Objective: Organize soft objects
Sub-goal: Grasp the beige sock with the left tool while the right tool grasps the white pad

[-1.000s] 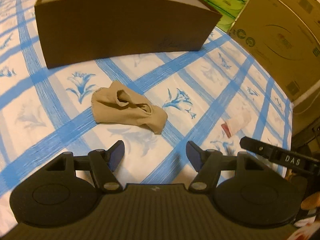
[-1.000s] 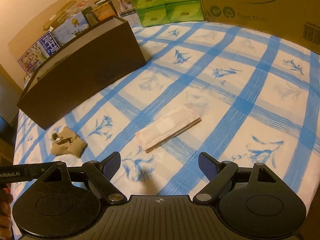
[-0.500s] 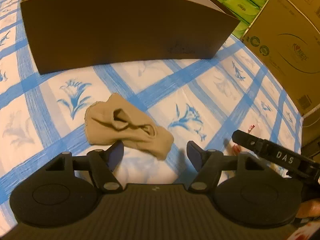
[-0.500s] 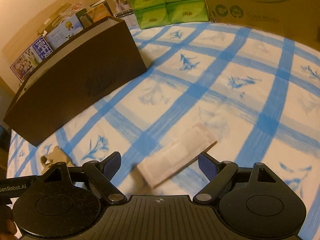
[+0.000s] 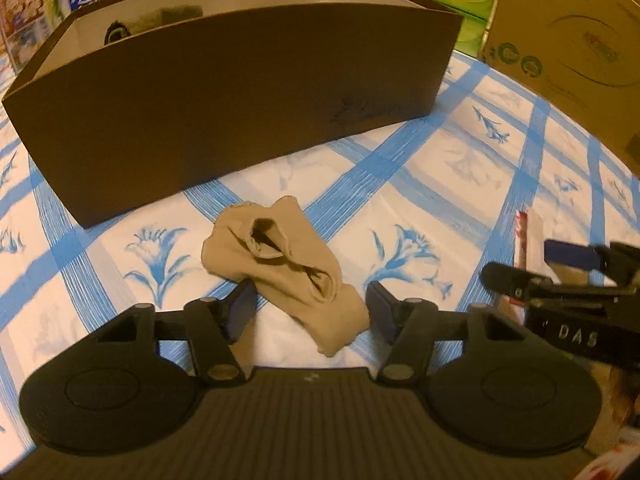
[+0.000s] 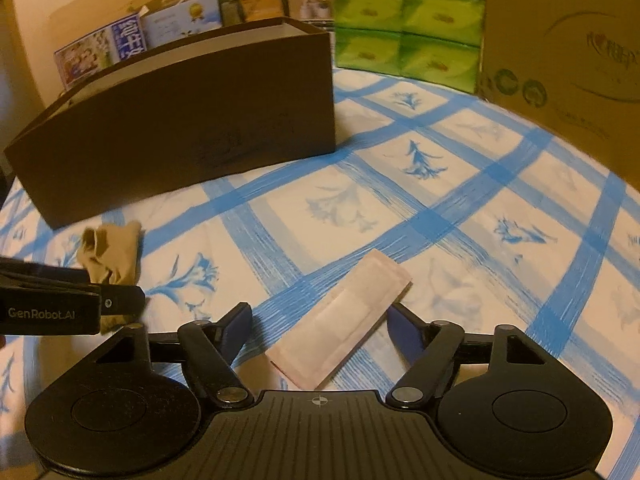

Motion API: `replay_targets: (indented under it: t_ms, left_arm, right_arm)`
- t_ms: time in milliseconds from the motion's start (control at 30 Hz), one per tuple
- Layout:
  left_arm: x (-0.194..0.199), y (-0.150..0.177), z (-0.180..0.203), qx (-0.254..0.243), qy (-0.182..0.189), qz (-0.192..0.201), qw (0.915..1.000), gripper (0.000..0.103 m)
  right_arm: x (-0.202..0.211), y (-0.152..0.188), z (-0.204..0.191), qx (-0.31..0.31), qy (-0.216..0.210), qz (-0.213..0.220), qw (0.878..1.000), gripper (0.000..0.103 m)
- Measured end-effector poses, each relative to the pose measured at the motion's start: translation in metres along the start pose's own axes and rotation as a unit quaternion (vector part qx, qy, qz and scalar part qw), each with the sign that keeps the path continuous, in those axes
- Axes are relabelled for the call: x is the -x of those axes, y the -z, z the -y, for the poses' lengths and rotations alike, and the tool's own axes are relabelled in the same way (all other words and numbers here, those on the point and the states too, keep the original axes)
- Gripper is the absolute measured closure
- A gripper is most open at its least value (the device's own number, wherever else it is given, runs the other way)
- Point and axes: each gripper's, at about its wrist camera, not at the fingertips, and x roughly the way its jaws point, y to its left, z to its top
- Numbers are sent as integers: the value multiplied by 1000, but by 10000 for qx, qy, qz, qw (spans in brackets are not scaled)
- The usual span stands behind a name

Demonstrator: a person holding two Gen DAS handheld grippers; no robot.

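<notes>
A crumpled tan sock (image 5: 288, 268) lies on the blue-checked cloth; it also shows in the right wrist view (image 6: 110, 254). My left gripper (image 5: 310, 310) is open, its fingers on either side of the sock's near end. A flat pale pink packet (image 6: 344, 320) lies in front of my right gripper (image 6: 320, 330), which is open with the packet's near end between its fingers. The packet shows in the left wrist view (image 5: 534, 244), partly hidden behind the right gripper. A dark brown open box (image 5: 224, 112) stands behind the sock, with dark items inside.
Green tissue packs (image 6: 404, 20) and a large cardboard carton (image 6: 568, 52) stand at the back right. Printed boxes (image 6: 120, 48) stand behind the brown box (image 6: 180, 128). The blue-checked cloth (image 6: 460, 216) covers the surface.
Both grippers have moved forward and down: the sock now lies between the left fingers, and the pink packet between the right fingers. Both stay open.
</notes>
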Motion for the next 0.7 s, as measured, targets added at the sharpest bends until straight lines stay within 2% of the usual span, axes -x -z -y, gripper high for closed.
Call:
replay_targets:
  t_ms: [100, 133, 167, 400, 500, 700]
  left_arm:
    - [4, 3, -5, -147, 54, 49, 9999, 62]
    - [6, 4, -8, -183, 70, 58, 9998, 71]
    - [7, 5, -11, -217, 95, 64, 9997, 73]
    - [21, 16, -33, -307, 65, -31, 9995, 73]
    - [22, 16, -36, -339, 10, -58, 9994, 71]
    - [12, 7, -34, -343, -80, -32, 9994, 63]
  right_arm:
    - [2, 1, -1, 64, -128, 41, 9999, 34]
    - [3, 2, -2, 93, -204, 58, 9997, 35]
    - [3, 2, -2, 122, -273, 70, 9995, 37]
    - [10, 11, -12, 309, -668, 40, 9973, 41]
    - [12, 13, -14, 189, -555, 13, 9983, 41]
    - [9, 4, -14, -427, -336, -95, 9985, 41]
